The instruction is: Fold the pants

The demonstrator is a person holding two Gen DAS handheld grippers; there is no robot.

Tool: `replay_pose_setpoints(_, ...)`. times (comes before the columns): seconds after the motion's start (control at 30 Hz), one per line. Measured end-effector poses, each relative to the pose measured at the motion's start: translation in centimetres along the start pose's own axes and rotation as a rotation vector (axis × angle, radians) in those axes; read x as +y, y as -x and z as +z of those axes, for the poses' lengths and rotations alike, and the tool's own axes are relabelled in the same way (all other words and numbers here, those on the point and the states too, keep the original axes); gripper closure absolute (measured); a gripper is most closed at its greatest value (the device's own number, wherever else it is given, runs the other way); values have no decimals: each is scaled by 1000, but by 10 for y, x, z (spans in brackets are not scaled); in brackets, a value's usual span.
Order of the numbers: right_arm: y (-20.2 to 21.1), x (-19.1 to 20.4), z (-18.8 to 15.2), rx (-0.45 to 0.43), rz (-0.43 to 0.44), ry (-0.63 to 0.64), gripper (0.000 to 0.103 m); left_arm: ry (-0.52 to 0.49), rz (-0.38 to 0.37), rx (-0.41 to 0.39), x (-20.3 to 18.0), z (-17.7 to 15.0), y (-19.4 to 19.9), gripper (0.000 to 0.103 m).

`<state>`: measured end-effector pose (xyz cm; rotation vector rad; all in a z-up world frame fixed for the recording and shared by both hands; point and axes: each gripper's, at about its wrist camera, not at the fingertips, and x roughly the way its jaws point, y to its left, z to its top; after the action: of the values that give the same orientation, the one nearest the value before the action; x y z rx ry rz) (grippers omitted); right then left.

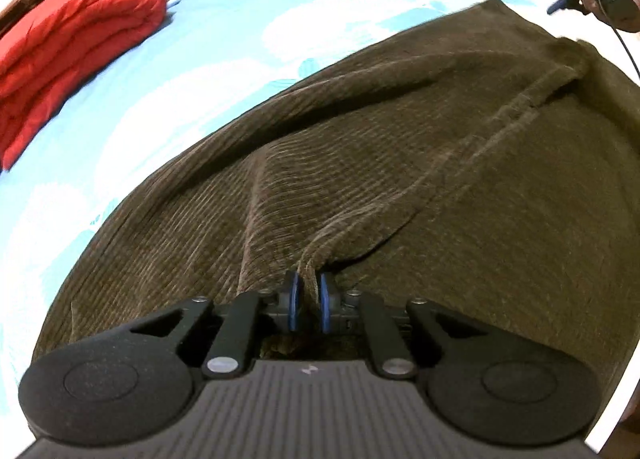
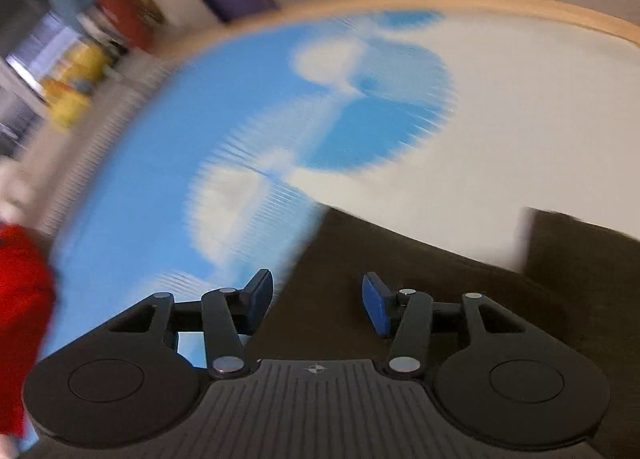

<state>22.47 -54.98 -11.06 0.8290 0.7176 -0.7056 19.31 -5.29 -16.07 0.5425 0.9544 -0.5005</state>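
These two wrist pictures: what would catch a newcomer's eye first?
The brown corduroy pants fill the left wrist view, spread on a blue and white mat, with a ridge pinched in the left gripper. A folded red blanket lies far left. The right gripper hangs open, empty.

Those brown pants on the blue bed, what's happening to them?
A person is folding the brown corduroy pants with a two-finger gripper in each hand. The pants lie spread on a blue and white cloud-pattern sheet. The left gripper is shut on a pinched-up ridge of the fabric. The right gripper is open with nothing between its pads, hovering over one end of the pants. A folded red blanket lies off to the side, apart from the pants.
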Motion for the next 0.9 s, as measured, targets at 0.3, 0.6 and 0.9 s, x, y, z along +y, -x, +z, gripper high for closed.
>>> replay_pose_setpoints(0.3, -20, -71, -4, 105, -349, 51, 49, -21, 4, 7, -5, -3, -2, 91)
replay_pose_setpoints(0.6, -21, -77, -6, 145, -434, 10, 39, -34, 15, 22, -9, -2, -7, 91)
replay_pose_setpoints(0.9, -17, -76, -34, 196, -479, -82, 43, -33, 21, 24, -11, -1, -9, 91)
